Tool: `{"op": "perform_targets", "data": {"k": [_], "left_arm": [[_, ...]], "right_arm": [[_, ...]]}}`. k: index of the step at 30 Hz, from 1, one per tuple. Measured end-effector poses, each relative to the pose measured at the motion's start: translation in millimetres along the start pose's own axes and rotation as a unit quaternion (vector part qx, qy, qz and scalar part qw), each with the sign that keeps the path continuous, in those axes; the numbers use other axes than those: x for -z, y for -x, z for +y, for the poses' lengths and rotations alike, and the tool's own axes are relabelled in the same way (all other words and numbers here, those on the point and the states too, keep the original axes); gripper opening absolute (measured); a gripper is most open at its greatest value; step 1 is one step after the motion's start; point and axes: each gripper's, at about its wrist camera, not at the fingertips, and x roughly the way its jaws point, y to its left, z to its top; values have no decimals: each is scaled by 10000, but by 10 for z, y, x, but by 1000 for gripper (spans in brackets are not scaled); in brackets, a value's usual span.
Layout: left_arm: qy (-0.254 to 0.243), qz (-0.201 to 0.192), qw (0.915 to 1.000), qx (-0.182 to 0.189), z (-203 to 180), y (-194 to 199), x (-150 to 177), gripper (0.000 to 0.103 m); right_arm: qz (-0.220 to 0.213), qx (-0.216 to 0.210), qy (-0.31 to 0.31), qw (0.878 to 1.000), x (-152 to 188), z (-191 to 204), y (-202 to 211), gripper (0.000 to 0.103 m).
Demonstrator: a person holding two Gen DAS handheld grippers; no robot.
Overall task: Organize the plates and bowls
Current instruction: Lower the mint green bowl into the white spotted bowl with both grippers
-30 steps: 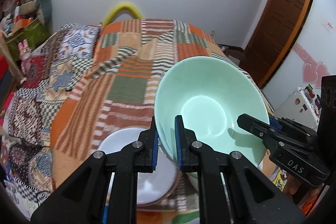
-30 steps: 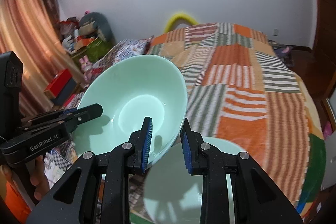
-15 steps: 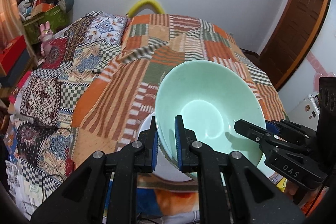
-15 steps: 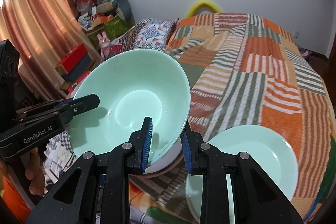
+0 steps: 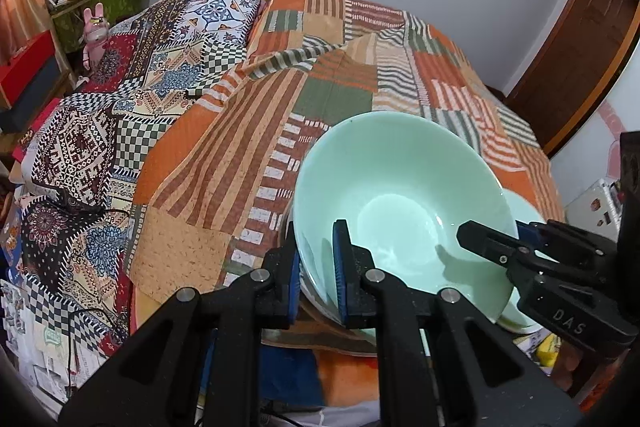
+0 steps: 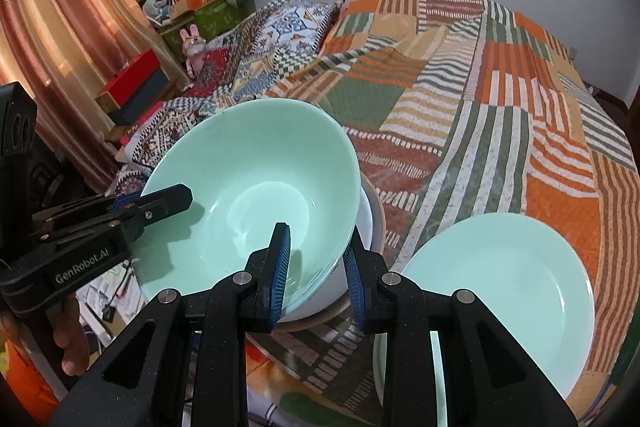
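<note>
Both grippers hold one mint-green bowl by opposite sides of its rim. My left gripper is shut on its left rim. My right gripper is shut on its right rim; the bowl is tilted and hangs just over a white plate with a brown edge on the bed. A mint-green plate lies to the right of it, and its edge shows in the left wrist view.
A patchwork bedspread covers the bed. Boxes, toys and a curtain stand at the left. A wooden door is at the right. The plates lie near the bed's front edge.
Both grippers have carried the bowl down and toward the bed's front edge, over the white plate. The grip on the rim has not changed.
</note>
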Motion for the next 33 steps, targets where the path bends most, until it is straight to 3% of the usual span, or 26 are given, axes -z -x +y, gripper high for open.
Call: {"op": "perform_targets", "data": {"k": [14, 33], "left_arm": [[77, 290, 9995, -13, 81, -311, 75, 13], [-39, 171, 9994, -306, 89, -401, 57, 14]], "right_arm": [[304, 104, -55, 9995, 47, -33, -186, 24], [358, 57, 10, 9993, 49, -40, -245, 25]]}}
